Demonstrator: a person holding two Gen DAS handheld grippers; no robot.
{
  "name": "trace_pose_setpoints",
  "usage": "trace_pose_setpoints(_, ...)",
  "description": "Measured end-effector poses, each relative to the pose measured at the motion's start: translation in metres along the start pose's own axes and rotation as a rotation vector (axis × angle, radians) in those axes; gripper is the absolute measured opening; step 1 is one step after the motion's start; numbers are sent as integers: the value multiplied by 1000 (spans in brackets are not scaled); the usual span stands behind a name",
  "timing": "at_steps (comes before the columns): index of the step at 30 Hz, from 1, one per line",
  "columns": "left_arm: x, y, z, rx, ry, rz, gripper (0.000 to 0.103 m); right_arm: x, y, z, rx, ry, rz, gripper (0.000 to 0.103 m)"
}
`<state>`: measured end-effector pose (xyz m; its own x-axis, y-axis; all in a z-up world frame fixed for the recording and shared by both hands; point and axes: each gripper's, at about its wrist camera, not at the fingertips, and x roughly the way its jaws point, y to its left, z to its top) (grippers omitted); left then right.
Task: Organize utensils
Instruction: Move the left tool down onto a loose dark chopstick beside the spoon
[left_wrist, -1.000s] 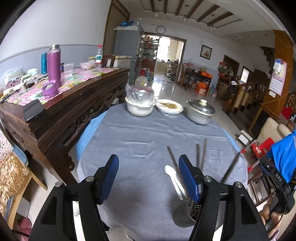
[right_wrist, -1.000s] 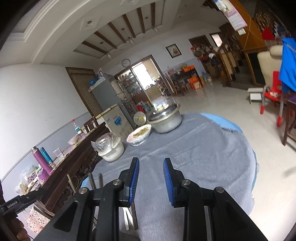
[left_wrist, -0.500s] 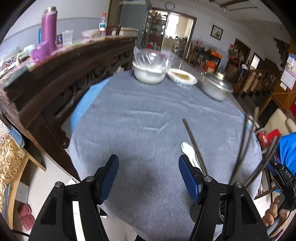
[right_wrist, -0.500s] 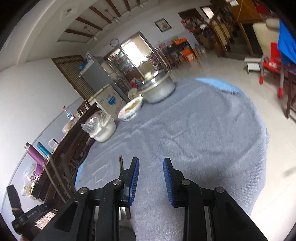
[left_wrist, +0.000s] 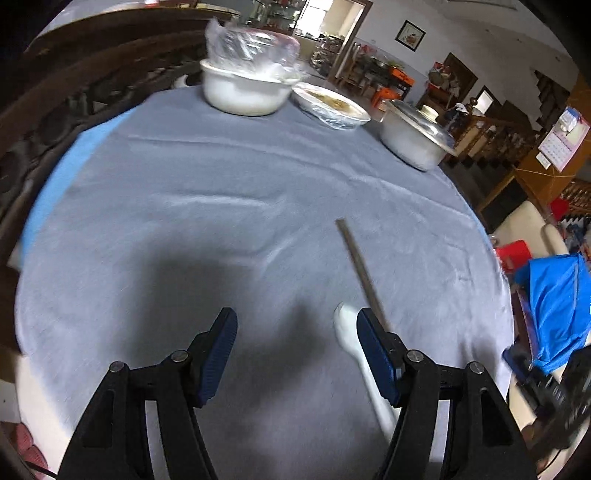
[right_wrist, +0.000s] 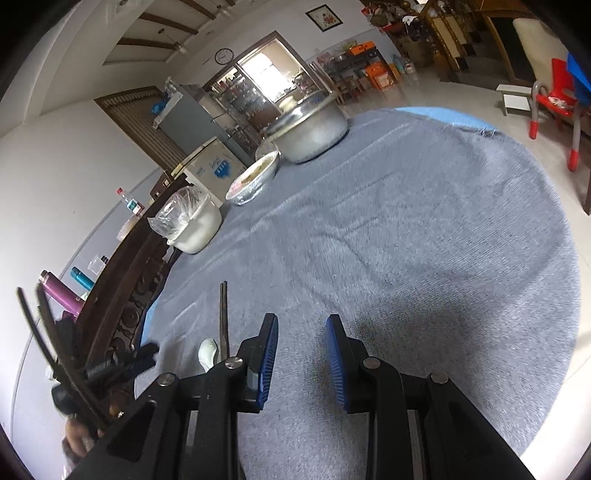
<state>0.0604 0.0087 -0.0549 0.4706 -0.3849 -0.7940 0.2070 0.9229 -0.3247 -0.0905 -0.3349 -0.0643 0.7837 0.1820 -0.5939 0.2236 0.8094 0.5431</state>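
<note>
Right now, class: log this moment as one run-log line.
left gripper: open, empty | right gripper: open, empty | chopstick, white spoon: lying on grey tablecloth

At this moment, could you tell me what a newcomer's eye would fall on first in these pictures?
Probably the open left gripper low over the grey tablecloth, with a white spoon and one dark chopstick lying by its right finger. Then the three covered dishes along the far edge: a plastic-wrapped white bowl, a wrapped shallow dish and a lidded metal pot.
</note>
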Motion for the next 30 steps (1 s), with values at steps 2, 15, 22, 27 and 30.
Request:
trace_pose_setpoints(2, 11, -8, 9, 16, 5, -2, 68, 4, -2, 1, 4, 8, 5, 29)
trace_pose_setpoints(15, 64, -56, 32, 172, 70, 78, 68, 16, -6, 5, 9, 21, 38, 29)
trace_pose_setpoints(22, 83, -53, 31, 168, 118, 113, 59, 20, -10, 4, 16, 29, 41, 29)
trace_pose_setpoints(27, 81, -52, 36, 169, 104, 115, 58, 25, -13, 5, 26, 36, 39, 29)
trace_pose_setpoints(30, 82, -56, 39, 182, 109, 121, 58, 27, -13, 4, 25, 39, 40, 29)
